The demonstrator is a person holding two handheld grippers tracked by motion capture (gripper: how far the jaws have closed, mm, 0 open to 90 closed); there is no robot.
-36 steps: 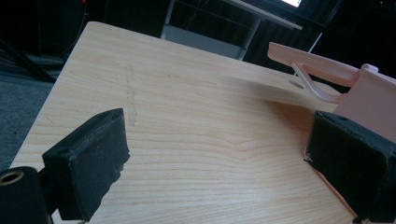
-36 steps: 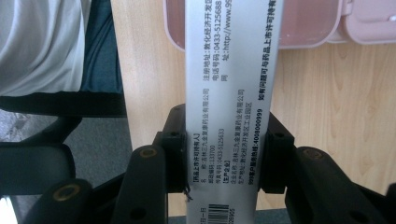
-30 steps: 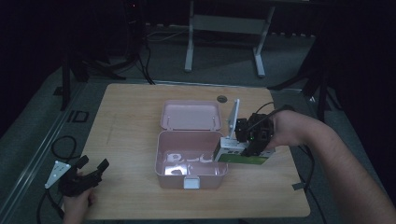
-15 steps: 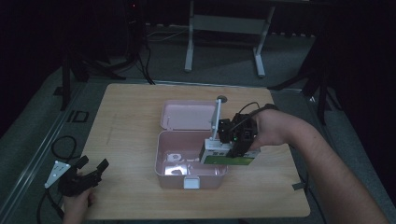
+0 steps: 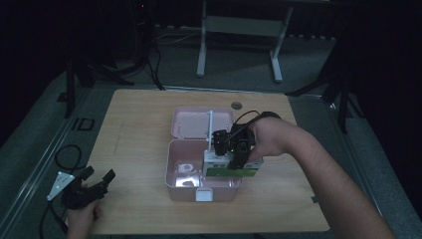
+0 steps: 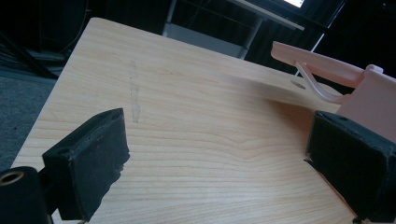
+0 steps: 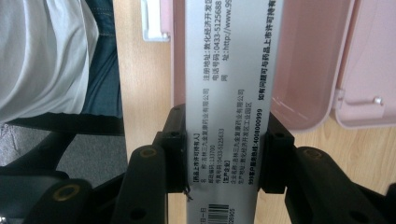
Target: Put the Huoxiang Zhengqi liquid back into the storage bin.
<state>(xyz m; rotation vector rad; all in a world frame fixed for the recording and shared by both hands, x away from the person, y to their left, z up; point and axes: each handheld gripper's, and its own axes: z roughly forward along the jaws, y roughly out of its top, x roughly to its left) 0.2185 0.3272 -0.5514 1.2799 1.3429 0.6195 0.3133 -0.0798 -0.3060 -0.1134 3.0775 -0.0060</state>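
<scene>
A pink plastic case [image 5: 185, 187] lies open mid-table, its lid [image 5: 191, 123] folded back flat. My right gripper [image 5: 230, 148] is shut on a white and green medicine box [image 5: 234, 171] and holds it over the right half of the case. In the right gripper view the box's grey printed side [image 7: 227, 88] runs up between the jaws, with the pink case [image 7: 308, 70] beneath it. My left gripper [image 5: 94, 181] stands open at the table's front left corner, nothing between its fingers [image 6: 88, 158]. The left gripper view has the pink case [image 6: 369, 95] at the far right.
A small white item [image 5: 185, 168] lies inside the left half of the case. A white latch [image 5: 203, 194] sticks out at the case's front. A dark round hole [image 5: 236, 105] sits near the table's far edge. The person's clothed lap [image 7: 51, 60] is past the table edge.
My right gripper has carried the medicine box leftward, from the case's right edge to over its right half. The left gripper has stayed still.
</scene>
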